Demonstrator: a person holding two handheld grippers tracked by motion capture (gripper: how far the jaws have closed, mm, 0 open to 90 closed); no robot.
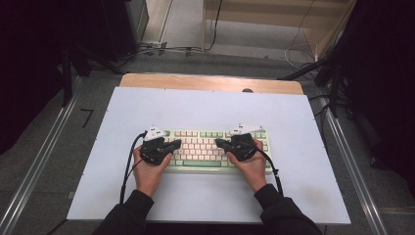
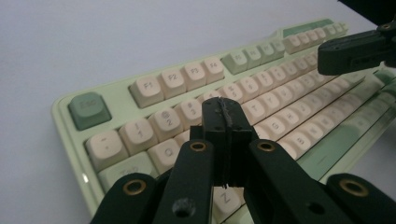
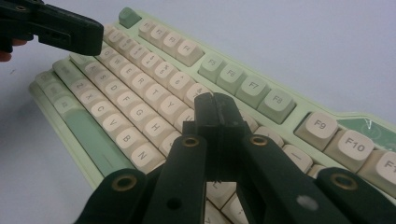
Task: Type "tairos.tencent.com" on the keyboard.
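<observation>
A pale green keyboard (image 1: 198, 166) with cream and green keys lies on a white board, seen close in the left gripper view (image 2: 154, 88) and the right gripper view (image 3: 154, 79). My left gripper (image 1: 177, 143) hovers over the keyboard's left half, jaws shut with nothing between them (image 2: 225, 109). My right gripper (image 1: 218, 142) hovers over the right half, jaws also pressed together and empty (image 3: 215, 107). The two tips point toward each other above the middle keys. Whether either tip touches a key I cannot tell.
The white board (image 1: 147, 107) covers a wooden table (image 1: 210, 82). Metal rails (image 1: 34, 166) run along both sides. Cables (image 1: 298, 54) and dark stands sit on the floor beyond the far edge.
</observation>
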